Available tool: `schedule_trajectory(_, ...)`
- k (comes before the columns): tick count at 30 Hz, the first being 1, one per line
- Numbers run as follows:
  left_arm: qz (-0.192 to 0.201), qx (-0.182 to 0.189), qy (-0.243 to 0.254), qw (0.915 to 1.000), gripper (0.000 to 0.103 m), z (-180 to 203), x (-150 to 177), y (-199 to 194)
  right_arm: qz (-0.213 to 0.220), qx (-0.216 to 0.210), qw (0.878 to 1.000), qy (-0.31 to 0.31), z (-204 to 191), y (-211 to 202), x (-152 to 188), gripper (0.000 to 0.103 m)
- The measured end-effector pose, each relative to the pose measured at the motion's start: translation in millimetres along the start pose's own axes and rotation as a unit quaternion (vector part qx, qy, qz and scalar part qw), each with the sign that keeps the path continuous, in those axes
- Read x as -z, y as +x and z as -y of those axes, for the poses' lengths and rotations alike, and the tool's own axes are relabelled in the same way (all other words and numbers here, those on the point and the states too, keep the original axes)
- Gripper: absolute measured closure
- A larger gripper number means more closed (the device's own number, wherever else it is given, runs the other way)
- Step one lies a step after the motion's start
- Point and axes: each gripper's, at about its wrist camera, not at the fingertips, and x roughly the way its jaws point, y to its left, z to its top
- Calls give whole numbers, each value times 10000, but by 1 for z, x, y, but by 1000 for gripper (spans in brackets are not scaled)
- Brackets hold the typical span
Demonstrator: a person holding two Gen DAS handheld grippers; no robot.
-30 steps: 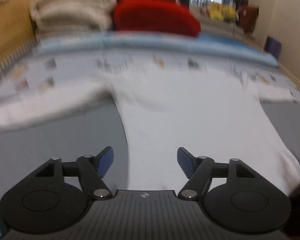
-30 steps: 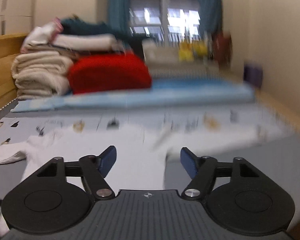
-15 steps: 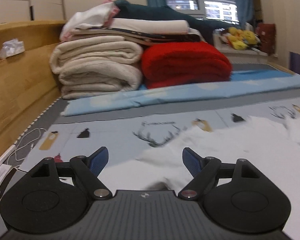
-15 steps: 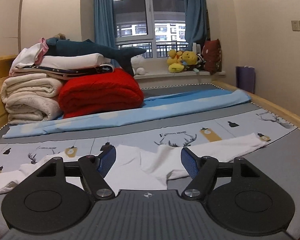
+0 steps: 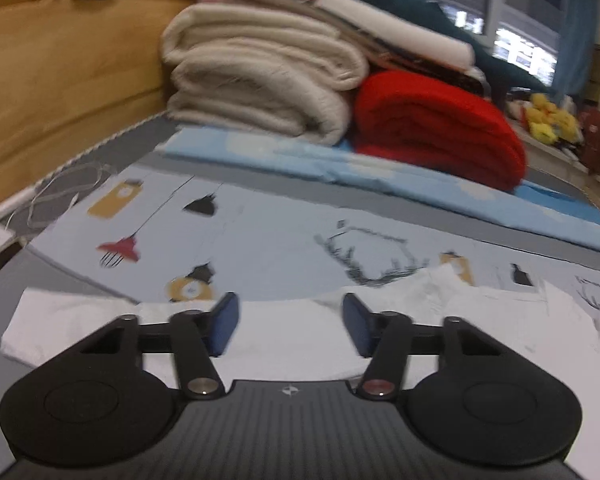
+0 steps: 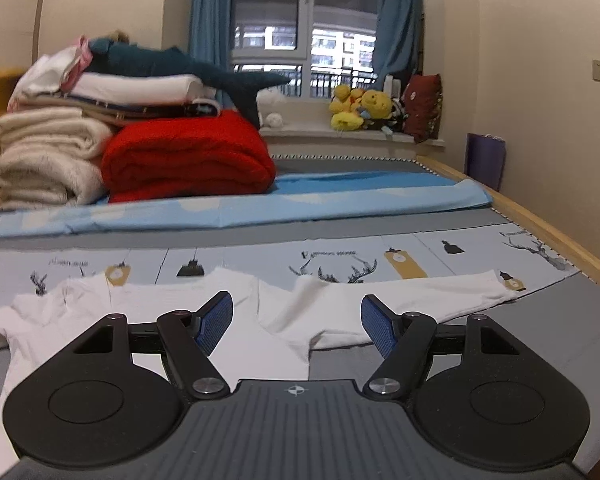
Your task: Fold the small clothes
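White shirt (image 6: 260,320) flat on bed (image 6: 500,332), unfolded; left gripper (image 5: 290,326) closing over sleeve, right gripper (image 6: 296,322) spread, empty.

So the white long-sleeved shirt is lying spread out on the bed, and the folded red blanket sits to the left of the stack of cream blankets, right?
Not quite. The white long-sleeved shirt does lie spread out on the bed, but the folded red blanket sits to the right of the stack of cream blankets, not the left. The right wrist view shows this clearly, and the left wrist view agrees.
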Motion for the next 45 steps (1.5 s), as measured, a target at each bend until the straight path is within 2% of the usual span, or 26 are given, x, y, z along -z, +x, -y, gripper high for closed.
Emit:
schedule_trajectory(1, -83, -69, -57, 9999, 63, -6, -1, 5, -58, 1, 10000, -47, -6, 4, -3, 31)
schedule_trajectory(3, -244, -219, -200, 9993, 67, -18, 0, 9, -32, -222, 9997, -24, -22, 12, -11, 32)
schedule_trajectory(8, -545, -630, -685, 9942, 68, -49, 2, 24, 384, -980, 9943, -184, -77, 27, -32, 40)
schedule_trajectory(11, -733, -946, -1191, 9856, 66, -76, 4, 36, 470, -1407, 9877, -488, -115, 39, -40, 41)
schedule_trajectory(14, -894, -1238, -1622, 9749, 60, -104, 6, 46, 354, -1723, 9824, -632, -140, 50, -47, 41)
schedule_trajectory(18, -1077, -1626, -1903, 9622, 40, -138, 10, 58, 183, -1907, 9786, -756, -169, 63, -57, 41)
schedule_trajectory(21, -1273, -1772, -2039, 9544, 35, -158, 15, 69, 164, -2002, 9768, -748, -184, 70, -63, 42)
schedule_trajectory(23, -1398, -1867, -2240, 9463, 34, -174, 20, 74, 237, -2072, 9754, -710, -187, 74, -63, 42)
schedule_trajectory(25, -1559, -1935, -2679, 9308, 33, -195, 27, 79, 257, -2082, 9752, -707, -189, 80, -55, 45)
schedule_trajectory(28, -1733, -2117, -3284, 9041, 35, -221, 38, 86, -163, -2052, 9762, -677, -192, 100, -46, 58)
schedule_trajectory(29, -1737, -2184, -3391, 8984, 36, -226, 40, 88, -270, -2096, 9756, -601, -190, 106, -47, 66)
schedule_trajectory(30, -1690, -2245, -3417, 8968, 39, -229, 40, 90, -317, -2124, 9751, -549, -188, 111, -47, 75)
schedule_trajectory(32, -1568, -2343, -3296, 9010, 70, -228, 36, 91, -335, -2074, 9762, -534, -185, 118, -50, 86)
schedule_trajectory(33, -1517, -2335, -3270, 9031, 99, -226, 34, 92, -343, -2055, 9766, -524, -183, 120, -50, 88)
schedule_trajectory(35, -1352, -2354, -3394, 9006, 99, -224, 31, 90, -398, -2031, 9771, -486, -180, 125, -50, 89)
schedule_trajectory(37, -1186, -2430, -3255, 9060, 99, -212, 22, 88, -443, -2046, 9764, -525, -183, 128, -48, 89)
schedule_trajectory(38, -1074, -2407, -3170, 9111, 99, -202, 15, 86, -454, -2056, 9760, -558, -184, 128, -49, 89)
schedule_trajectory(40, -833, -2139, -3021, 9252, 99, -181, 1, 80, -457, -2080, 9752, -602, -182, 127, -49, 89)
schedule_trajectory(45, -321, -1167, -2562, 9590, 99, -109, -26, 57, -516, -2059, 9742, -769, -175, 121, -50, 89)
